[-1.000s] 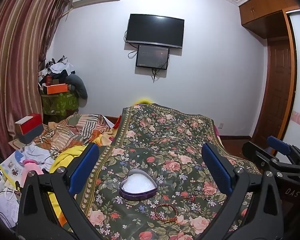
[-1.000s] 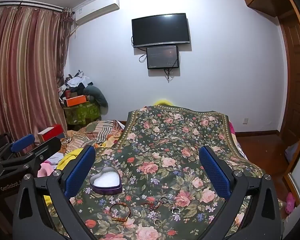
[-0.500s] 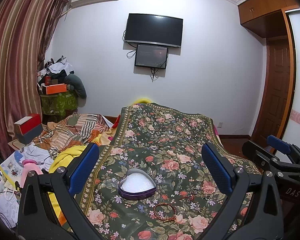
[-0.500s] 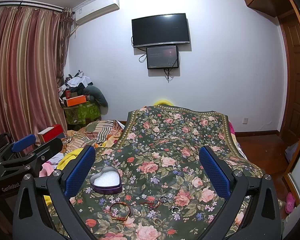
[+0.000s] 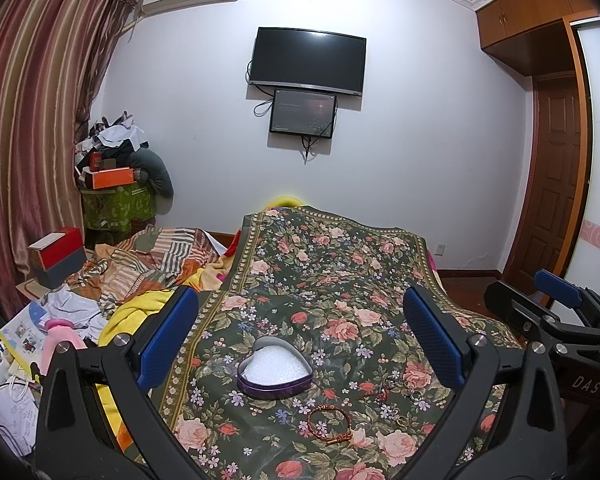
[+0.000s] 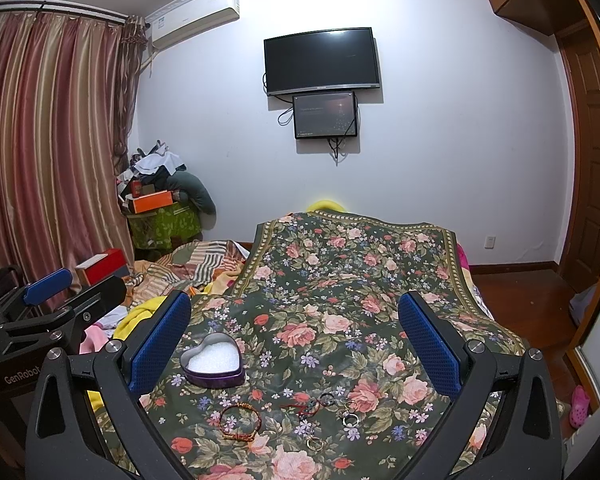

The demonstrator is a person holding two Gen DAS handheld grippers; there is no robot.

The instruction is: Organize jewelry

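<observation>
Bracelet, a light, limp cord loop lying near the bed's front edge beside the heart tin, should pinch best across one strand, with left tongs and right tongs both spread apart, empty
</observation>
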